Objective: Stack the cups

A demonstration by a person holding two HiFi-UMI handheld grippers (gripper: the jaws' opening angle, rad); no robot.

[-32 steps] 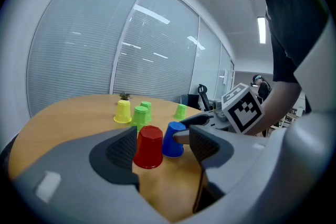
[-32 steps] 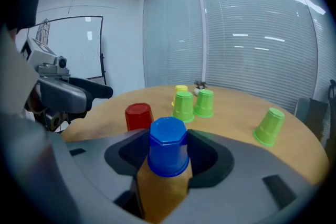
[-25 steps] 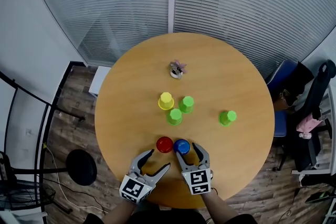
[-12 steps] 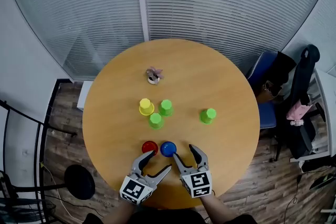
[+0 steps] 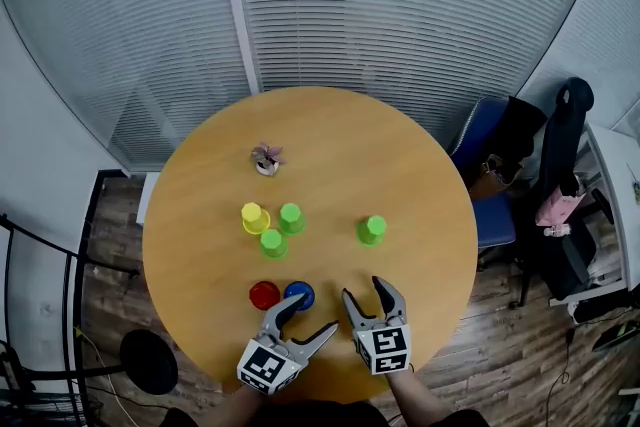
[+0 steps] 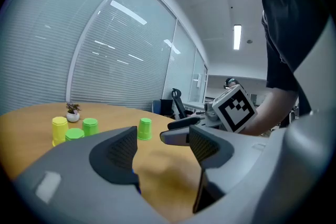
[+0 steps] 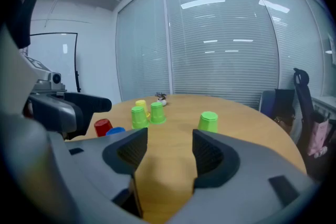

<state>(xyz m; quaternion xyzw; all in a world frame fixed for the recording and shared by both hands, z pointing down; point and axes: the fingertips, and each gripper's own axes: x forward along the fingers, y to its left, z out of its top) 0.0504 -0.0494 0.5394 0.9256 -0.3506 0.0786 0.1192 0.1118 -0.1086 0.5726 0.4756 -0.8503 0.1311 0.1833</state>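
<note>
Round worktop (image 5: 400, 175), blinds (image 5: 400, 5) behind, chair (image 5: 565, 145) at 3 o'clock. My left hand-held gripper (image 5: 312, 313) gapes empty. The right hand-held gripper (image 5: 363, 290), open too, has left the blue cup (image 5: 298, 294).

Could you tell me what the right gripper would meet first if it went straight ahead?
Probably the lone green cup, slightly right of its line; only bare table lies before it, though depth is unclear.

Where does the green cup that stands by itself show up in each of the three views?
Head view: lone green cup, right of centre on the table, apart from the rest.
Left gripper view: lower centre, right of the yellow cup.
Right gripper view: right of centre, alone.
Shared landmark: small potted plant, beyond the yellow cup.
</note>
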